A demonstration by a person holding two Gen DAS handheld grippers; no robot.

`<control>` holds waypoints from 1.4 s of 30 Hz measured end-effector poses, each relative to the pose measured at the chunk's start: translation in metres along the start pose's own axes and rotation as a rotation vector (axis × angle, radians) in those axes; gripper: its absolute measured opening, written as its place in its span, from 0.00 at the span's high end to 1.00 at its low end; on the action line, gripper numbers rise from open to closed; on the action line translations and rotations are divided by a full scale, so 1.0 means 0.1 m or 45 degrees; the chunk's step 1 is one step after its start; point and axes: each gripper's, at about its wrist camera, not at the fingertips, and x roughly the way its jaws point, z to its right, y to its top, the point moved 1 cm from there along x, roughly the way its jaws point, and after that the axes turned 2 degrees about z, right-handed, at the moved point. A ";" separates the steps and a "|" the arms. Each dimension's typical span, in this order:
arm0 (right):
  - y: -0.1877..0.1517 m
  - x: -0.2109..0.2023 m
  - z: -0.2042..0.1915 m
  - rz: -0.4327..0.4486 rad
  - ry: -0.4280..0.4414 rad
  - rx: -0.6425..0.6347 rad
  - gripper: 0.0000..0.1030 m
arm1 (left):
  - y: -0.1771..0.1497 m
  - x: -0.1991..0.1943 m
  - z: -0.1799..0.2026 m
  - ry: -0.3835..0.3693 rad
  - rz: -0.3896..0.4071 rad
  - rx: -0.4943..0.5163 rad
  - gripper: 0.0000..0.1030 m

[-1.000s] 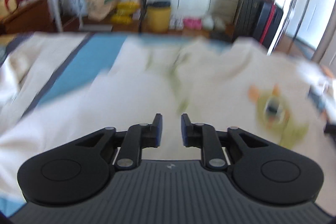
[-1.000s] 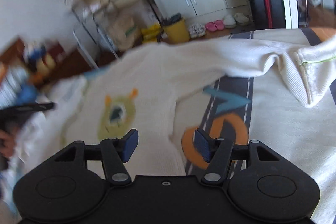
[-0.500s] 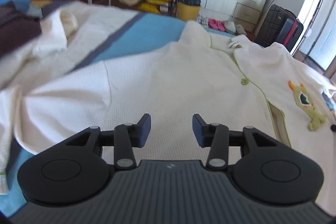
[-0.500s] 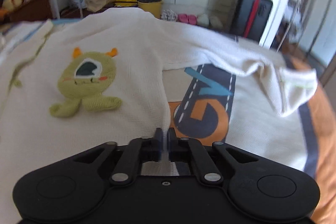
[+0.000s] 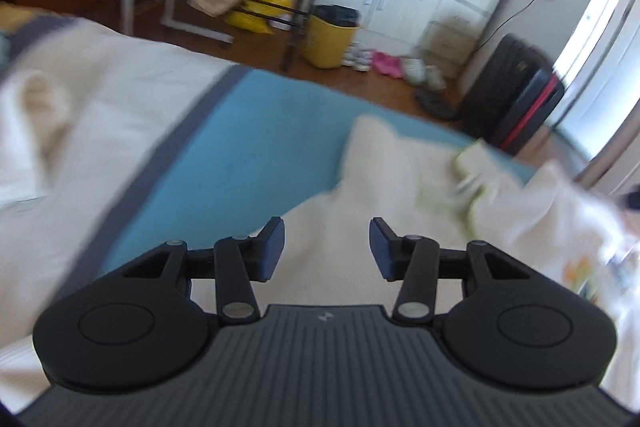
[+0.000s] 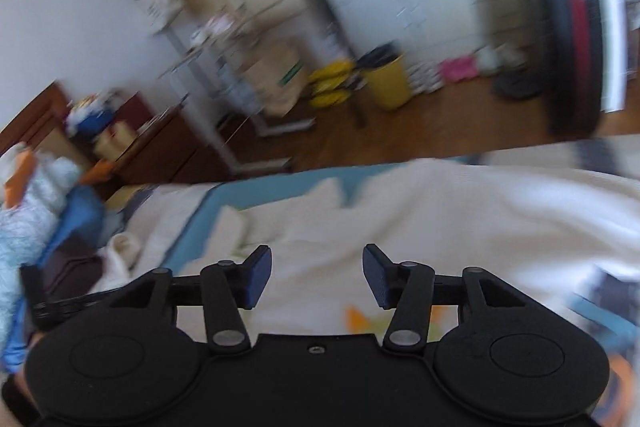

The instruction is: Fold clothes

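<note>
Both grippers empty, jaws opening: left gripper (image 5: 326,247), right gripper (image 6: 317,277) above cream cardigan (image 6: 440,211). Best smooth it flat before pinching edges.

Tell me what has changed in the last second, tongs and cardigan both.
The right tongs, pinched shut at the cream cardigan's edge half a second ago, have let go and are opening with nothing between them, now swung up toward the room. The left tongs are opening too, empty, now nearer the blue sheet. The cardigan remains spread on the bed.
</note>
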 end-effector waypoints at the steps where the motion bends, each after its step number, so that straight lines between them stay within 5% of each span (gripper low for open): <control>1: 0.15 0.26 -0.09 -0.056 -0.005 -0.033 0.42 | 0.07 0.14 0.00 -0.016 -0.021 -0.022 0.55; 3: 0.37 0.74 -0.21 -0.122 -0.078 -0.082 0.41 | 0.19 0.40 0.04 -0.028 -0.063 0.010 0.55; 8: 0.56 1.73 -0.17 -0.343 -0.229 -0.085 0.40 | 0.33 0.80 0.31 -0.033 -0.077 0.421 0.53; 11: 0.55 2.01 -0.10 -0.358 -0.339 -0.126 0.39 | 0.36 1.02 0.26 -0.125 -0.151 0.354 0.41; 14: 0.48 2.18 0.04 -0.409 -0.294 0.004 0.34 | 0.35 1.28 0.10 -0.169 -0.274 0.117 0.38; 15: 0.46 2.20 0.02 -0.413 -0.276 -0.015 0.32 | 0.36 1.29 0.08 -0.174 -0.264 0.071 0.43; 16: 0.43 2.21 -0.03 -0.411 -0.259 -0.062 0.34 | 0.36 1.28 0.08 -0.180 -0.239 0.041 0.59; 17: 0.40 2.22 -0.07 -0.409 -0.242 -0.109 0.68 | 0.37 1.29 0.10 -0.161 -0.260 0.063 0.90; 18: 0.38 2.23 -0.12 -0.406 -0.225 -0.156 0.91 | 0.38 1.23 0.14 -0.117 -0.228 0.097 0.91; 22: 0.53 1.97 -0.42 -0.081 -0.145 -0.344 0.91 | 0.37 0.79 0.37 0.093 0.147 0.315 0.92; 24: 0.63 1.87 -0.51 0.016 -0.075 -0.333 0.89 | 0.32 0.70 0.46 0.180 0.220 0.389 0.91; 27: 0.64 1.95 -0.54 -0.017 -0.129 -0.329 0.78 | 0.23 0.91 0.46 0.254 0.059 0.338 0.84; 28: 0.62 1.90 -0.53 0.005 -0.154 -0.310 0.64 | 0.19 0.95 0.43 0.285 0.021 0.309 0.82; 31: 0.56 1.63 -0.47 0.116 -0.177 -0.169 0.46 | 0.05 0.77 0.33 0.300 0.048 0.220 0.74; 33: 0.49 1.28 -0.29 0.191 -0.123 0.021 0.44 | -0.07 0.47 0.27 0.303 0.101 0.179 0.55; 36: 0.20 0.69 -0.01 0.191 -0.085 0.242 0.43 | -0.38 -0.02 0.32 0.304 0.108 0.215 0.51; 42: -0.98 -0.58 0.05 0.063 -0.083 0.326 0.40 | -0.95 -0.93 0.47 0.278 0.042 0.180 0.47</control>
